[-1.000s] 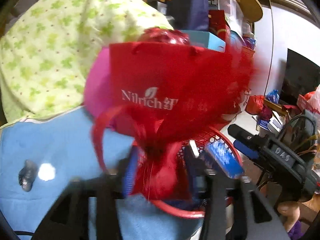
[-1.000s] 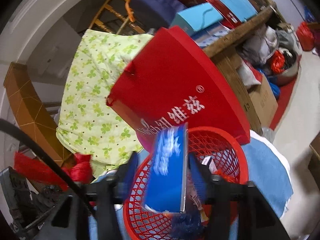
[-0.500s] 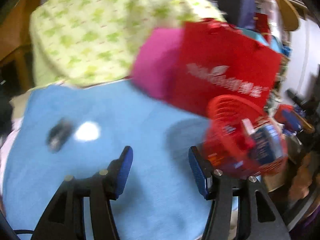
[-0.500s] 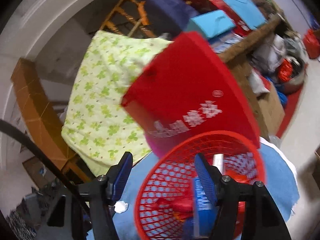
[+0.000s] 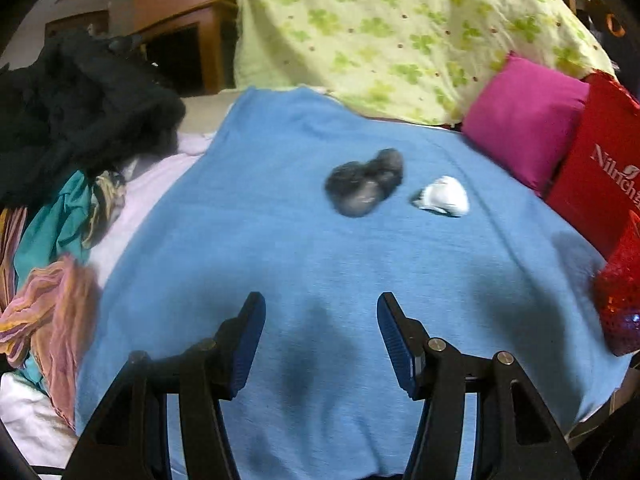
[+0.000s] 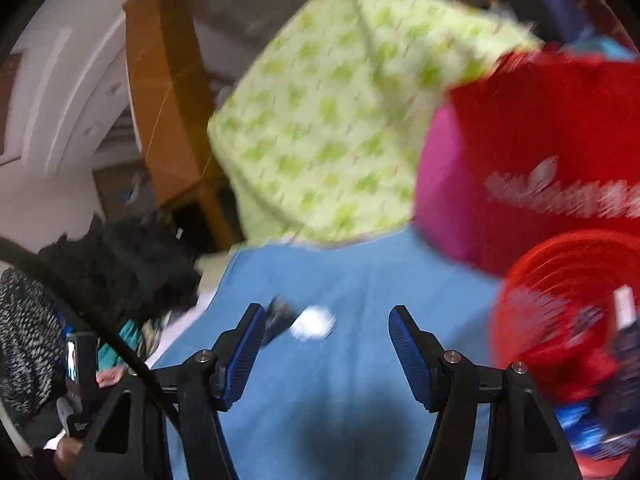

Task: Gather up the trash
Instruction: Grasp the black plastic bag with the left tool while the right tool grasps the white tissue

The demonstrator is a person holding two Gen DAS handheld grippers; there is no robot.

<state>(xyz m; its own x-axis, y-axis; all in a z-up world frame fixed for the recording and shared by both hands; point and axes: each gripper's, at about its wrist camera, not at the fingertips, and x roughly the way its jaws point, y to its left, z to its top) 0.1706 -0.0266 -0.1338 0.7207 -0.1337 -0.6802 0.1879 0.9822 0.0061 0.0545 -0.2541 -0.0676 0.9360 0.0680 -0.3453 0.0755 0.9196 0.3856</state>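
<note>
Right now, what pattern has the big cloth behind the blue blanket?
Green clover leaves on pale yellow cloth; left wrist view.

- A pink cushion is seen at the far right edge of the blue blanket.
- A green-patterned cloth is draped behind it.
- What may be dark clothing is piled at its left.
</note>
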